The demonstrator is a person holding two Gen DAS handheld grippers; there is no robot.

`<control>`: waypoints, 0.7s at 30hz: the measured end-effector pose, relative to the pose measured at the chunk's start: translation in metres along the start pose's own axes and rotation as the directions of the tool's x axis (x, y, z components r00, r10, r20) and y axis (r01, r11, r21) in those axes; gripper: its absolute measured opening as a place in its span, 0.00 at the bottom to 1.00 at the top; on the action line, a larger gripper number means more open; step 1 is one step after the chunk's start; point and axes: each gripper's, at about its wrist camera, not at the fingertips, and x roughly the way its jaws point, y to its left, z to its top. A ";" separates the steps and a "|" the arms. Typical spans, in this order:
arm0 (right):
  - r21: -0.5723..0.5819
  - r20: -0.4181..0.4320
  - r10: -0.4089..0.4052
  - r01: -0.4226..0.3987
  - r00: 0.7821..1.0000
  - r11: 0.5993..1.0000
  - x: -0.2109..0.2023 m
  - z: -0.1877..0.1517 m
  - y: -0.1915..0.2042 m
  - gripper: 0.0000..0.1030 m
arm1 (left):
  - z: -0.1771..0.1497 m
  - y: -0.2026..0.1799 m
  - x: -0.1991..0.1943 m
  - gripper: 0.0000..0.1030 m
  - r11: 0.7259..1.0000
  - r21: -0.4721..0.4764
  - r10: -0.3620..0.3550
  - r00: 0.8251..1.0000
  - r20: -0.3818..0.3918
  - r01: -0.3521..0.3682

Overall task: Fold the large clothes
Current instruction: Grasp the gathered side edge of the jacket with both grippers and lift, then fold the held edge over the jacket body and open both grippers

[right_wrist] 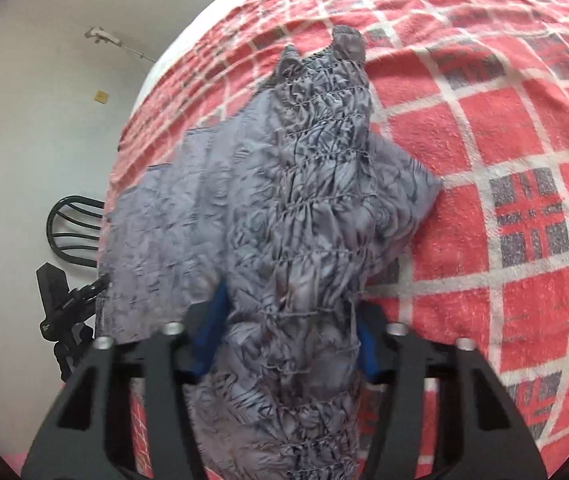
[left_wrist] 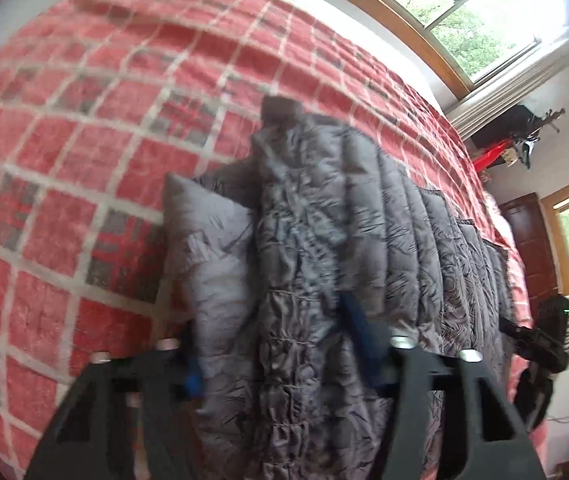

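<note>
A: Big picture first, what's under us?

B: The bed [left_wrist: 84,168], covered edge to edge in a red checked blanket [right_wrist: 504,140]. Spread across it is the large grey quilted jacket [left_wrist: 364,216], and that's the garment we're folding.

A: And where are you on it?

B: I've got one tool in each hand, both angled down onto the jacket. My left tool [left_wrist: 284,344] has a ridge of the quilted fabric bunched up between its blue pads [left_wrist: 354,320], and it looks clamped on that fabric. My right tool [right_wrist: 288,332] is the same story: jaws partly closed, gathered grey cloth squeezed between the pads. From the left view I can just see the other tool out at the far end of the jacket.

A: So which step is this?

B: I'd call it the pick-up before a fold, with both ends pinched and the jacket otherwise flat on the bed. I'd judge the folding itself not yet begun.

A: What does the next move need?

B: Lifting both hands together, keeping the edge taut between them, and carrying it over the body of the jacket so it lands square. The fabric looks slippery and puffy, so a firm hold matters.

A: Any baskets, boxes?

B: None that I can see.
</note>
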 end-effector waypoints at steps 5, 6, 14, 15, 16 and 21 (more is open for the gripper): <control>-0.030 0.048 0.021 -0.019 0.999 0.999 -0.030 -0.010 0.023 0.27 | -0.005 -0.023 -0.031 0.22 0.998 0.049 0.044 0.997 0.065 -0.047; -0.041 0.057 0.028 -0.025 0.998 0.999 -0.039 -0.015 0.030 0.26 | -0.007 -0.027 -0.041 0.21 0.998 0.052 0.036 0.996 0.076 -0.040; -0.092 0.082 0.054 -0.046 0.995 0.995 -0.103 -0.063 0.058 0.21 | -0.046 -0.065 -0.112 0.19 0.988 0.150 0.005 0.993 0.122 -0.024; -0.095 0.080 0.053 -0.045 0.995 0.994 -0.112 -0.074 0.061 0.21 | -0.051 -0.068 -0.118 0.19 0.987 0.158 0.004 0.993 0.121 -0.023; -0.099 0.079 0.053 -0.045 0.995 0.994 -0.120 -0.083 0.060 0.21 | -0.061 -0.071 -0.127 0.19 0.985 0.171 0.002 0.993 0.118 -0.023; -0.088 0.046 0.053 -0.049 0.998 0.995 -0.145 -0.132 0.064 0.21 | -0.107 -0.070 -0.160 0.19 0.983 0.183 0.001 0.996 0.092 -0.017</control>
